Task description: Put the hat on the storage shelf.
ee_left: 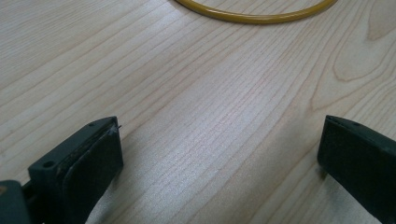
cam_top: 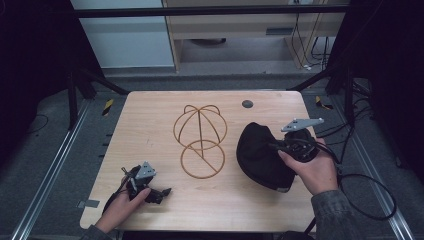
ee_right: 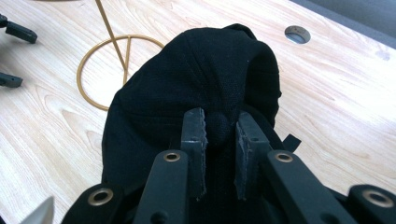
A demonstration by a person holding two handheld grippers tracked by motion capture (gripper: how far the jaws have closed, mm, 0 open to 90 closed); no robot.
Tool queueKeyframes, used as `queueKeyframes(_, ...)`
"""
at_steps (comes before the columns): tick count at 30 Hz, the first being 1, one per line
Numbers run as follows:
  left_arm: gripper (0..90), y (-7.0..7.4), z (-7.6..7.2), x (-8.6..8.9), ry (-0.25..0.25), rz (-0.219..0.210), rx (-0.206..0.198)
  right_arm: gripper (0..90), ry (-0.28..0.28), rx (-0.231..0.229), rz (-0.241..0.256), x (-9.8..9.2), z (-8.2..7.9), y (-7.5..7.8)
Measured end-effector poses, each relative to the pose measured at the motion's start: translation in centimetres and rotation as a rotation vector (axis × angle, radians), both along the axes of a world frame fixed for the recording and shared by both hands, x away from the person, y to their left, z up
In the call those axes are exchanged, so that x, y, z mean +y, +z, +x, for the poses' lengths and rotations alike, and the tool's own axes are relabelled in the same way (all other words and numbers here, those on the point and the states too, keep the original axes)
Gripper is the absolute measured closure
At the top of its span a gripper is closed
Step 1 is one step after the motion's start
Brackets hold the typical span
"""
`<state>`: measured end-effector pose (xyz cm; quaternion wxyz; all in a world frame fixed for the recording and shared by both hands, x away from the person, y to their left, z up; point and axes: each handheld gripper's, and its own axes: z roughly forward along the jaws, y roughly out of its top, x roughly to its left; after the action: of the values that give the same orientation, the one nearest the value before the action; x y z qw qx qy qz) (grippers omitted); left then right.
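Note:
A black cap [cam_top: 260,155] lies crumpled on the right half of the wooden table [cam_top: 150,125]. My right gripper [cam_top: 277,147] is shut on a fold of the cap's fabric [ee_right: 196,65], which bulges between the two jaws of that gripper [ee_right: 219,116]. A gold wire hat stand [cam_top: 200,140] rises upright at the table's middle, with its round base ring [ee_right: 93,51] just left of the cap. Near the front left corner my left gripper [cam_top: 162,192] rests low over the wood, open, with bare table between its jaws [ee_left: 222,135]. The stand's ring [ee_left: 257,16] lies ahead of it.
A round cable hole [cam_top: 247,104] sits in the tabletop behind the cap, also seen in the right gripper view [ee_right: 297,33]. Black cables trail off the table's right edge [cam_top: 370,200]. Dark frame legs stand at both far corners.

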<state>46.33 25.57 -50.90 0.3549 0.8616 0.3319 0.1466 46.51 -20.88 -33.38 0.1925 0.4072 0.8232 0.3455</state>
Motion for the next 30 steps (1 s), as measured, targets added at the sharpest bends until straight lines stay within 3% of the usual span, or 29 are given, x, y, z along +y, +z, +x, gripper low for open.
queueKeyframes(21, 0.0, 0.0, 0.0, 0.0, -0.002, -0.001, -0.003, 76.9, -0.047, -0.035, 0.013, -0.3, -0.7, 4.3)
queueKeyframes(30, 0.0, 0.0, 0.1, 0.0, -0.003, -0.001, -0.003, 77.2, -0.063, -0.048, 0.007, -0.5, 0.1, 6.1)
